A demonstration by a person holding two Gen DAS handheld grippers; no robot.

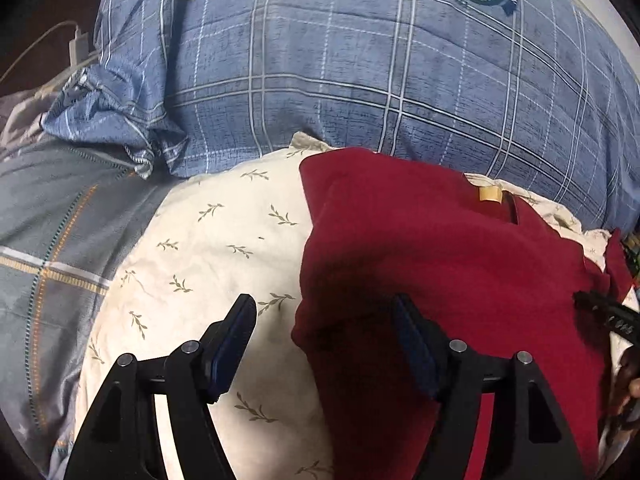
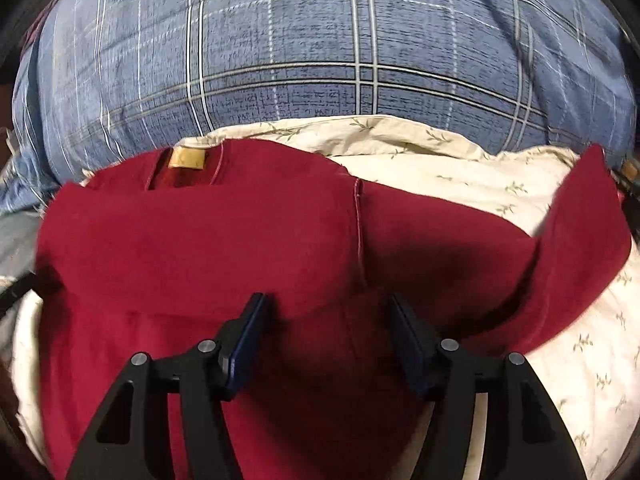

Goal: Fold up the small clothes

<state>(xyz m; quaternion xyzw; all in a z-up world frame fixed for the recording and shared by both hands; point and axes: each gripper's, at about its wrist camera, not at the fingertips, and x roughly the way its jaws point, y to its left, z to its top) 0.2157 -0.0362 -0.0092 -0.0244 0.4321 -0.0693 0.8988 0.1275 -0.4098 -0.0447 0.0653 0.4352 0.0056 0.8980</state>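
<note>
Two hand-held grippers spread wide, left [image 1: 324,308], right [image 2: 326,306], over red garment [image 2: 240,240].

Left claw [image 1: 325,316], right claw [image 2: 327,314]: black linkage arms, silver rivets, dark blue pads

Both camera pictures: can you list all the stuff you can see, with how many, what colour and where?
red shirt: one, dark red, spread on the cream cloth, one sleeve sticking out to the right
tag: one, tan, at the shirt's neck
cream cloth: one, cream with small green sprigs, under the shirt
blue checked quilt: one, blue with white lines and a round green badge, bunched behind the cloth
grey bedding: one, grey with orange and white stripes, far left
charger and cable: one, white, top left
left tool: one, black with blue pads, open over the shirt's left edge
right tool: one, black with blue pads, open above the shirt's middle
</note>
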